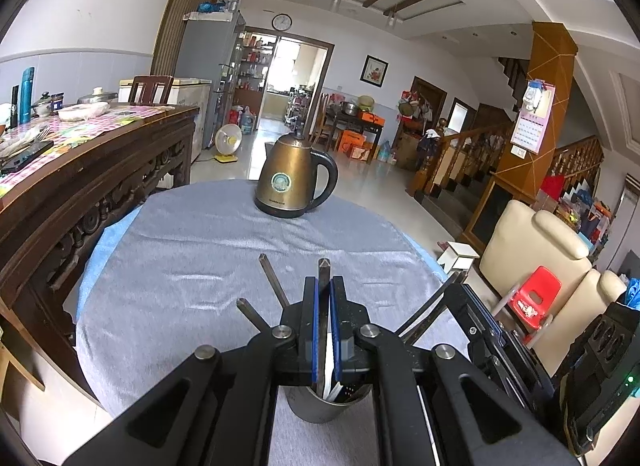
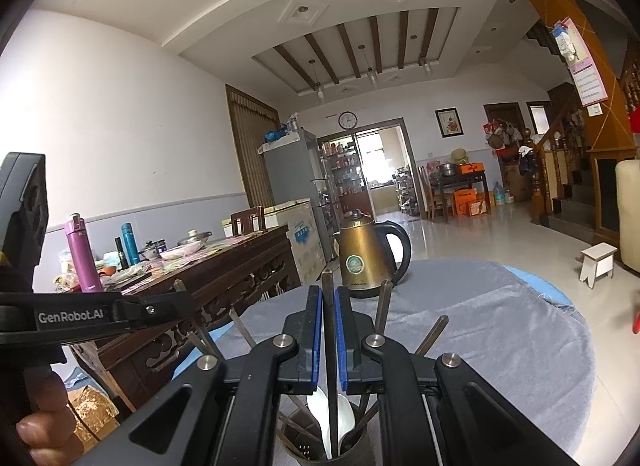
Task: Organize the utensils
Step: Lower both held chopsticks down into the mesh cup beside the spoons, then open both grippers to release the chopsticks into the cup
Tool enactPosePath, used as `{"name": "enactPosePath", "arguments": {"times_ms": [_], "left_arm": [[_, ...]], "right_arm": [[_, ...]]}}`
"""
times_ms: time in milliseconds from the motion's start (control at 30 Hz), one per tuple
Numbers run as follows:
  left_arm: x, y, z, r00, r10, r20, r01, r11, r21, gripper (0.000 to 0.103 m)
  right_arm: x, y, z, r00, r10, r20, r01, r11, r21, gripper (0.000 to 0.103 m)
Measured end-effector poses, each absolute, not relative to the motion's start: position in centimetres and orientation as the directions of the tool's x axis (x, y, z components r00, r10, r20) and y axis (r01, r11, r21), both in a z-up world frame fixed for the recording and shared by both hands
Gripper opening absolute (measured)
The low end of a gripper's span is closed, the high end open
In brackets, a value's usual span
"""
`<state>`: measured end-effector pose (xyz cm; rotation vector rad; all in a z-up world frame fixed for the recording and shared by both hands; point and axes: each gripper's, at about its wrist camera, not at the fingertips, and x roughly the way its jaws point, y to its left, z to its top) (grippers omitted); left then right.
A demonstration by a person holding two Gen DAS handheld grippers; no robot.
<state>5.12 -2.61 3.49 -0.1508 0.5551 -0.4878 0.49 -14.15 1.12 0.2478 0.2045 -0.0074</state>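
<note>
Gripping one dark metal chopstick (image 1: 323, 286) between its blue pads, the left tool (image 1: 324, 298) stood directly above the steel utensil holder (image 1: 320, 406), its jaws narrowed onto the shaft. That chopstick ran upright between the pads, its pointed end rising just past the fingertips and its lower part dropping into the holder. Two more chopsticks (image 1: 272, 280) leaned out of the holder to the left of the tool, fanning over the grey cloth.

The right tool (image 2: 329, 302) was likewise closed tight on another chopstick (image 2: 328, 298), which stood upright between its pads with the lower end down in the same holder (image 2: 304, 452). Inside the holder, directly below that tool, a white spoon (image 2: 345, 422) sat among the other utensils, and further chopsticks (image 2: 383, 302) splayed out to either side of the holder's rim.

Both tools hung over the holder side by side, the left one visible at the left edge of the right wrist view, with the person's fingers (image 2: 36, 430) on its handle. Beyond the holder, near the far edge of the round table (image 1: 180, 250), stood a bronze electric kettle (image 1: 294, 177), well apart from the holder.
</note>
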Motion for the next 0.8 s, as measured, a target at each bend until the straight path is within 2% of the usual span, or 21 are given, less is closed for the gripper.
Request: {"name": "enactPosePath", "arguments": {"times_ms": [300,367,400,433,467,500,533,600,733,800], "left_arm": [[4.7,-2.5,3.4,0.754,-0.444,-0.485,0.373,0.896,-0.24,0.006],[4.6,-2.4,3.5,0.757,-0.433,-0.489,0.368,0.901,-0.229,0.008],[4.5,-2.4,3.5,0.761,-0.425,-0.49,0.363,0.905,-0.221,0.013],[4.4,-2.3,3.6,0.766,-0.412,-0.493,0.354,0.911,-0.211,0.024],[4.2,-2.2,3.6,0.771,-0.402,-0.494,0.346,0.916,-0.205,0.03],[4.1,-2.1,3.7,0.775,-0.394,-0.494,0.339,0.919,-0.201,0.041],[4.0,-1.9,3.7,0.783,-0.383,-0.49,0.329,0.924,-0.195,0.046],[3.7,-1.6,3.9,0.8,-0.357,-0.483,0.311,0.934,-0.176,0.05],[3.3,-1.0,4.3,0.828,-0.305,-0.471,0.273,0.952,-0.137,0.066],[3.2,-0.8,4.5,0.839,-0.281,-0.467,0.254,0.96,-0.121,0.07]], "right_arm": [[0.7,-14.0,0.9,0.973,0.047,-0.226,0.014,0.966,0.26,0.009],[0.9,-14.3,1.0,0.971,0.054,-0.232,0.011,0.963,0.269,0.015],[1.0,-14.5,1.3,0.971,0.057,-0.233,0.009,0.962,0.273,0.023],[1.0,-14.6,1.3,0.971,0.059,-0.233,0.008,0.961,0.276,0.026],[1.0,-14.6,1.4,0.972,0.059,-0.23,0.008,0.96,0.279,0.029],[0.9,-14.7,1.5,0.973,0.057,-0.224,0.008,0.96,0.279,0.029],[0.8,-14.7,1.6,0.974,0.055,-0.22,0.008,0.961,0.276,0.029],[0.5,-14.7,1.8,0.976,0.05,-0.212,0.01,0.962,0.271,0.029],[0.0,-14.7,1.9,0.978,0.044,-0.203,0.012,0.964,0.267,0.029],[-0.1,-14.7,2.1,0.978,0.043,-0.204,0.014,0.964,0.267,0.029]]}}
